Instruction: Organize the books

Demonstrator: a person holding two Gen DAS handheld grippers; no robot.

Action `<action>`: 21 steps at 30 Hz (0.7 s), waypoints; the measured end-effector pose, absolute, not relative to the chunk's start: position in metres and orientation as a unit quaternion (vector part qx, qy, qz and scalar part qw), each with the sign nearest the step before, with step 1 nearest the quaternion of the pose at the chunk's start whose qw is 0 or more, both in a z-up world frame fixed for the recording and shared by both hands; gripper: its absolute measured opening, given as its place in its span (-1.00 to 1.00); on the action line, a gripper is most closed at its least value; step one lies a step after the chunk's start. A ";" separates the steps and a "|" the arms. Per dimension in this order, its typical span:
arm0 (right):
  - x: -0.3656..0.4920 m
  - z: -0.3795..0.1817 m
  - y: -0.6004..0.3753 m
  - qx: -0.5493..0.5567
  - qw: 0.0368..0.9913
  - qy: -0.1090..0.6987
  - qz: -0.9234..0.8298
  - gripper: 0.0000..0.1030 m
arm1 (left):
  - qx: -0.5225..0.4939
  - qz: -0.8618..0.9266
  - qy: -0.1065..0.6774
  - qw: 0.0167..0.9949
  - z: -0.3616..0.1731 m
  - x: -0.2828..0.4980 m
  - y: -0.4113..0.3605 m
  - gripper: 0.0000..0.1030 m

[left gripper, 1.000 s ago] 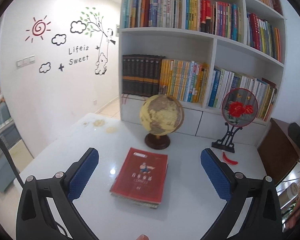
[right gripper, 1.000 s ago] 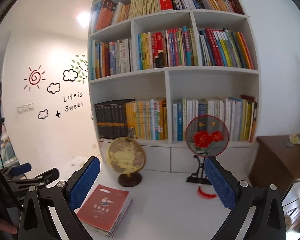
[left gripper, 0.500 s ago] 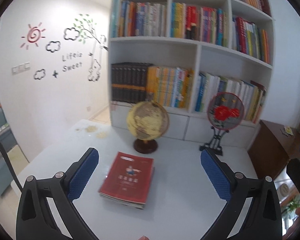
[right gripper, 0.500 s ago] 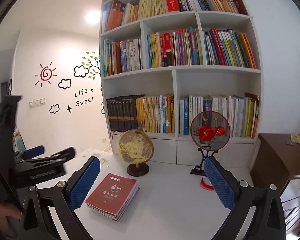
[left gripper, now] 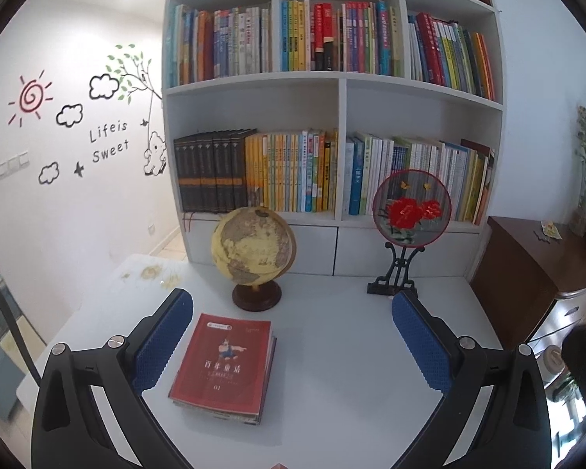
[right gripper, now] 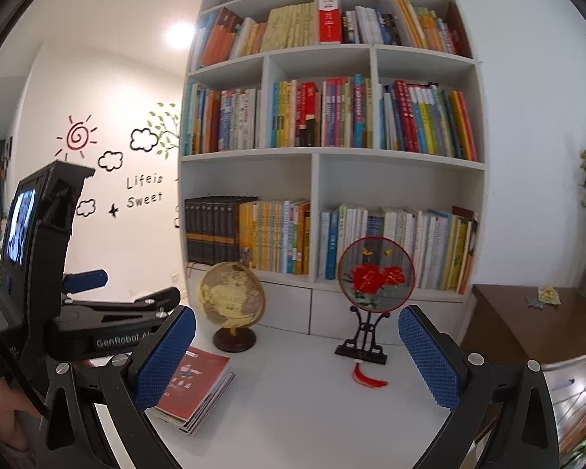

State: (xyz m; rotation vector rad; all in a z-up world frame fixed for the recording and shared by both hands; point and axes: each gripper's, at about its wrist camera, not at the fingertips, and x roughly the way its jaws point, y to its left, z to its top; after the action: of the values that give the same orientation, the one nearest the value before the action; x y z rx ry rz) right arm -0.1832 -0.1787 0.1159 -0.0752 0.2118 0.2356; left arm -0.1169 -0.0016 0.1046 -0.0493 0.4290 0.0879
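Wall decal (left gripper: 109, 142) reads "Life is Sweet", and your left gripper (left gripper: 291, 342) body says "GenRobot.AI". Both grippers hang wide apart, holding nothing; the red book stack (left gripper: 224, 367) (marked "01") lies between the left fingers, and low-left of your right gripper (right gripper: 297, 355).

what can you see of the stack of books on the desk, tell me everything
The stack of books is a low pile of thin paperbacks lying flat on the white desk, in front of the globe and apart from its base. The top book has a glossy red cover with a small cartoon figure, Chinese characters and "01". Page edges below look slightly uneven. It sits just inside the left gripper's open fingers, untouched; the right wrist view shows it low on the left behind one blue finger pad.
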 end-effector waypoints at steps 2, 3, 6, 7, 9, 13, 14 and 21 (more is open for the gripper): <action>-0.184 0.113 -0.181 -0.025 0.987 0.107 0.115 1.00 | -0.026 0.038 0.212 0.976 0.106 -0.112 -0.002 0.98; -0.182 0.112 -0.183 -0.020 0.987 0.112 0.114 1.00 | -0.028 0.037 0.213 0.976 0.106 -0.113 -0.003 0.98; -0.181 0.112 -0.189 -0.003 0.988 0.118 0.102 1.00 | -0.028 0.031 0.215 0.976 0.106 -0.111 -0.006 0.98; -0.181 0.112 -0.192 0.007 0.988 0.122 0.099 1.00 | -0.027 0.030 0.216 0.976 0.105 -0.111 -0.007 0.98; -0.180 0.111 -0.194 0.019 0.986 0.129 0.101 1.00 | -0.026 0.030 0.217 0.975 0.103 -0.113 -0.009 0.98; -0.184 0.108 -0.190 0.023 0.984 0.136 0.116 1.00 | -0.019 0.031 0.218 0.975 0.101 -0.116 -0.013 0.98; -0.185 0.107 -0.189 0.020 0.983 0.136 0.117 1.00 | -0.017 0.032 0.217 0.975 0.101 -0.118 -0.014 0.98; -0.187 0.107 -0.187 0.011 0.984 0.131 0.122 1.00 | -0.011 0.049 0.204 0.978 0.102 -0.125 -0.016 0.98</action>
State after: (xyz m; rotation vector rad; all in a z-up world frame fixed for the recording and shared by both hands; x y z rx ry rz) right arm -0.1871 -0.1873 0.1072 0.0228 0.2637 0.2452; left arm -0.1252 -0.0158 0.1019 -0.0220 0.4116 0.0992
